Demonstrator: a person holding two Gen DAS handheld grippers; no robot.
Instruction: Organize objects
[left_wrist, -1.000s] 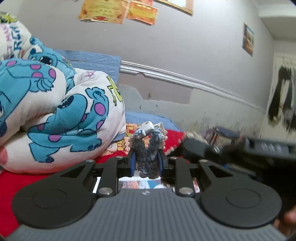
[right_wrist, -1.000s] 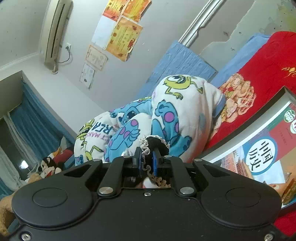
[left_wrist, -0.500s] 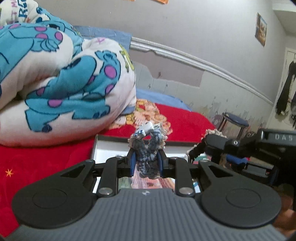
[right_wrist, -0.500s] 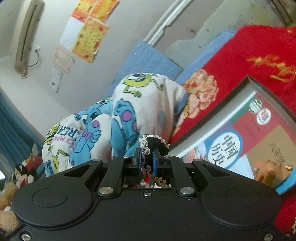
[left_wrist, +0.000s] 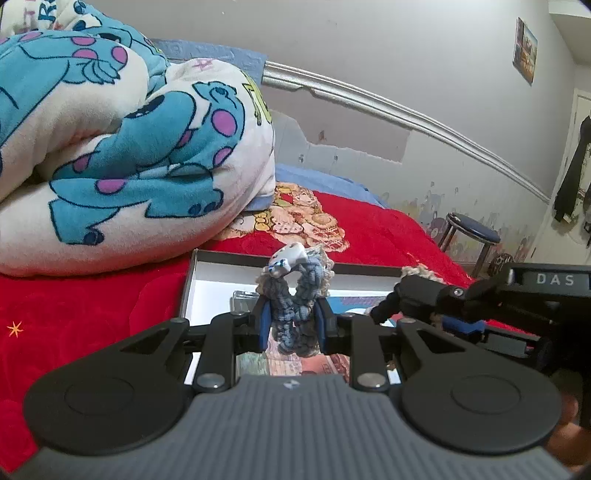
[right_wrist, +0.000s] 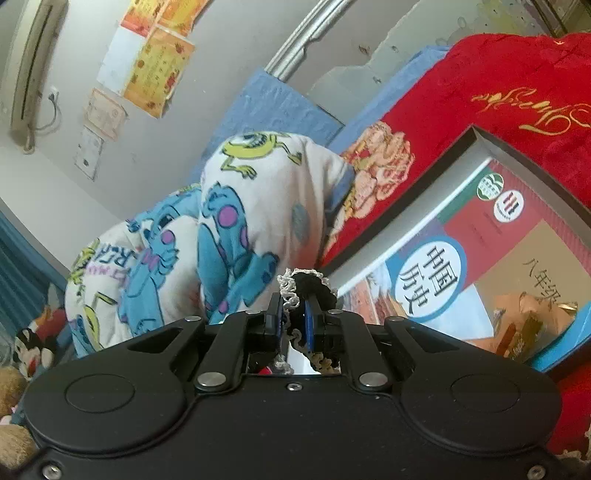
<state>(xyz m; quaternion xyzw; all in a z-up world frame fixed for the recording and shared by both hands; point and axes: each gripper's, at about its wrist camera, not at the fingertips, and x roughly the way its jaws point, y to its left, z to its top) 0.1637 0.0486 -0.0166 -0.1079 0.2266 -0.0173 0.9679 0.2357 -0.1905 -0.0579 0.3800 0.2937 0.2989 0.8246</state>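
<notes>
At the lower centre of the left wrist view, a grey-blue crocheted scrunchie (left_wrist: 295, 306) is being gripped by the left gripper (left_wrist: 291, 325) above the open box (left_wrist: 207, 258). A black scrunchie (right_wrist: 314, 284) is being clamped in the right gripper (right_wrist: 293, 317), at centre frame.

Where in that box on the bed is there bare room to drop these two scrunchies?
The box has a bare white strip along its far-left inside, bordered by its rim and the book. The book fills the rest. Outside, red bedspread lies bare below the folded blanket.
</notes>
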